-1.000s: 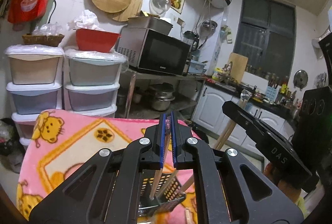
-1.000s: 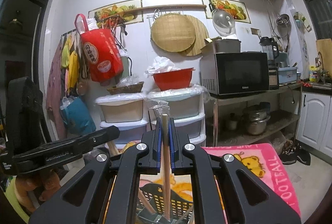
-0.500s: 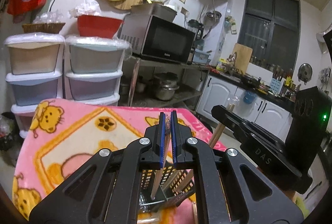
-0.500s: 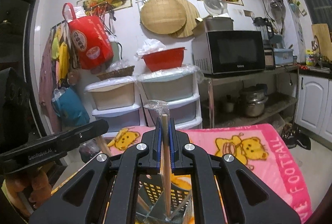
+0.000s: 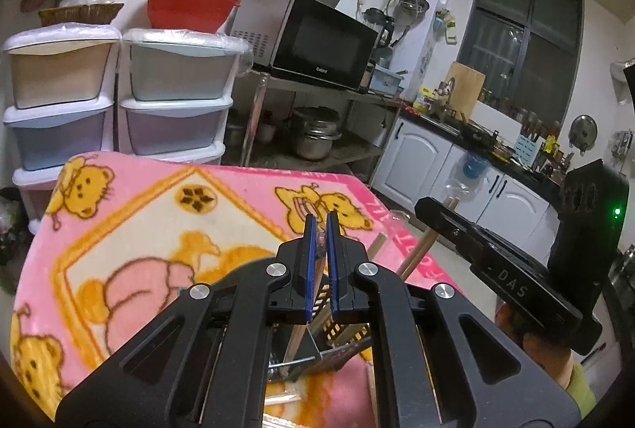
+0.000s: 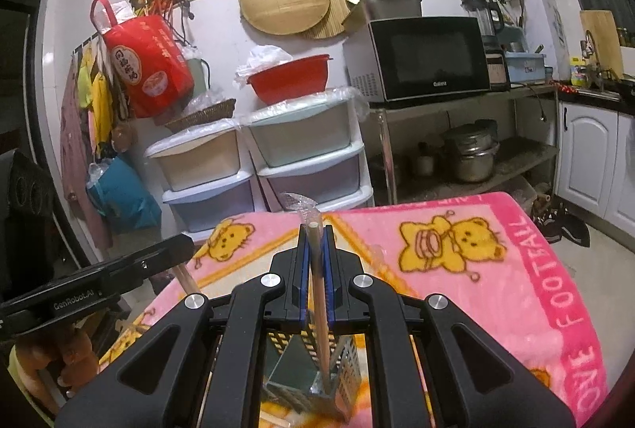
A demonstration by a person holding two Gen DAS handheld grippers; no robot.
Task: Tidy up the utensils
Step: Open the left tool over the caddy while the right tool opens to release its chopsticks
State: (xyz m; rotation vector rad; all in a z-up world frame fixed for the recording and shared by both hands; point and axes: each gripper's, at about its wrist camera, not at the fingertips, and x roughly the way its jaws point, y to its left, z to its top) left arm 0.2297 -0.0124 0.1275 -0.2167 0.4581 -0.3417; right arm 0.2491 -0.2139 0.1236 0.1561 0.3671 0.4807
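Observation:
My left gripper (image 5: 322,265) is shut on wooden chopsticks (image 5: 295,344) whose lower ends reach into a perforated metal utensil holder (image 5: 337,336) on the pink blanket (image 5: 158,229). My right gripper (image 6: 316,269) is shut on plastic-wrapped wooden chopsticks (image 6: 319,309), held upright with their tips inside the same metal holder (image 6: 313,372). The right gripper also shows in the left wrist view (image 5: 436,213), holding its chopsticks (image 5: 416,253). The left gripper body shows at the left of the right wrist view (image 6: 119,269).
The pink bear-print blanket (image 6: 496,269) covers the table. Behind stand stacked plastic drawers (image 6: 278,158), a red bowl (image 6: 289,78), a microwave (image 6: 420,58) on a metal rack, and white kitchen cabinets (image 5: 428,158). A flat plastic packet (image 5: 281,400) lies by the holder.
Both grippers have lowered and tilted down toward the blanket, bringing their chopsticks deeper into the metal holder. Both stay shut.

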